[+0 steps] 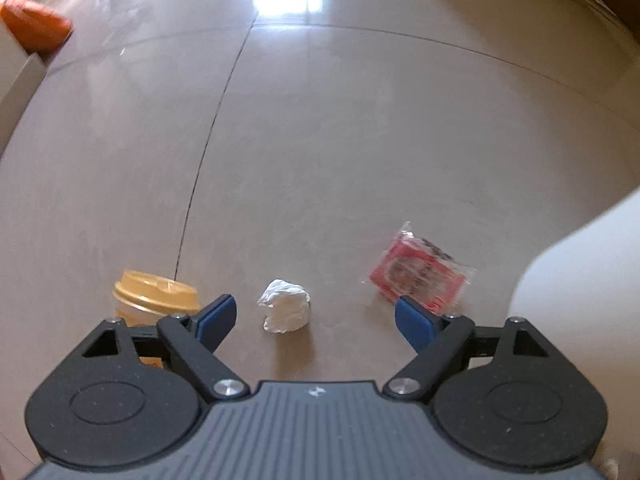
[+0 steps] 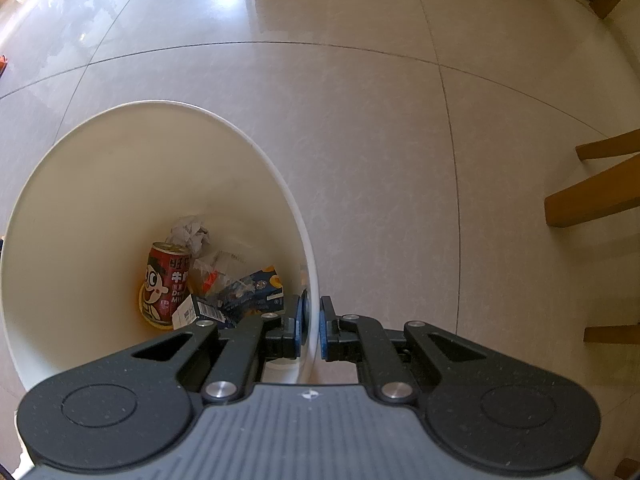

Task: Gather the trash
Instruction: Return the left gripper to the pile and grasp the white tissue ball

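On the tiled floor lie a crumpled white paper ball (image 1: pixel 286 306), a red snack packet in clear wrap (image 1: pixel 418 273) and a paper cup with a tan lid (image 1: pixel 156 298). My left gripper (image 1: pixel 316 318) hangs open above them, the paper ball between and just beyond its blue fingertips, the cup behind its left finger. My right gripper (image 2: pixel 311 326) is shut on the near rim of the white trash bin (image 2: pixel 48 184), one finger inside and one outside. Inside the bin lie a red drink can (image 2: pixel 166 284), crumpled paper (image 2: pixel 190 232), a blue carton (image 2: pixel 256 290) and clear wrappers.
The bin's white wall (image 1: pixel 584 280) fills the right edge of the left wrist view. An orange object (image 1: pixel 34 26) and a pale box sit far left. Wooden chair legs (image 2: pixel 596 196) stand on the right of the right wrist view. Open floor stretches ahead.
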Motion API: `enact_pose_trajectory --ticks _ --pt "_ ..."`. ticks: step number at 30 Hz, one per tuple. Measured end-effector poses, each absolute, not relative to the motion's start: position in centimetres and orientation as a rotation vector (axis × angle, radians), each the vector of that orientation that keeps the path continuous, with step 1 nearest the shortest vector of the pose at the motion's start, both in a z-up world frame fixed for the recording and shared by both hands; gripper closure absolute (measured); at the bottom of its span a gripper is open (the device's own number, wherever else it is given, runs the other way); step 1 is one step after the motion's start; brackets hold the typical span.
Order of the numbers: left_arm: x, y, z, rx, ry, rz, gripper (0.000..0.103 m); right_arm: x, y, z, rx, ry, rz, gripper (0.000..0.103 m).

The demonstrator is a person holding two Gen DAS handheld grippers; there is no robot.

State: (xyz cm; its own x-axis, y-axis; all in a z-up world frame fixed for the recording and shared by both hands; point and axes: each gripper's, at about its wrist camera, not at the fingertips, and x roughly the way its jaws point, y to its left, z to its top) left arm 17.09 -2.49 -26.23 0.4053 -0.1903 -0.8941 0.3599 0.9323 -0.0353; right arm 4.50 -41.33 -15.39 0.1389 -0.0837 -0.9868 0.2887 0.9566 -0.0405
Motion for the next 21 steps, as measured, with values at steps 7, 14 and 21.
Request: enact_pose_trajectory --ticks 7,14,21 --pt "17.5 -2.8 -29.2 0.226 1.104 -0.334 0.018 4.4 -41.2 -15.4 0.147 1.405 -0.256 0.093" --pt "18.4 -2.9 -31.8 0.241 1.112 -0.304 0.023 4.4 -41.4 -15.3 0.163 1.408 -0.253 0.093" --pt "20.1 -2.1 -33.8 0.176 1.130 -0.242 0.029 4.4 -41.4 -15.2 0.149 1.405 -0.240 0.093"
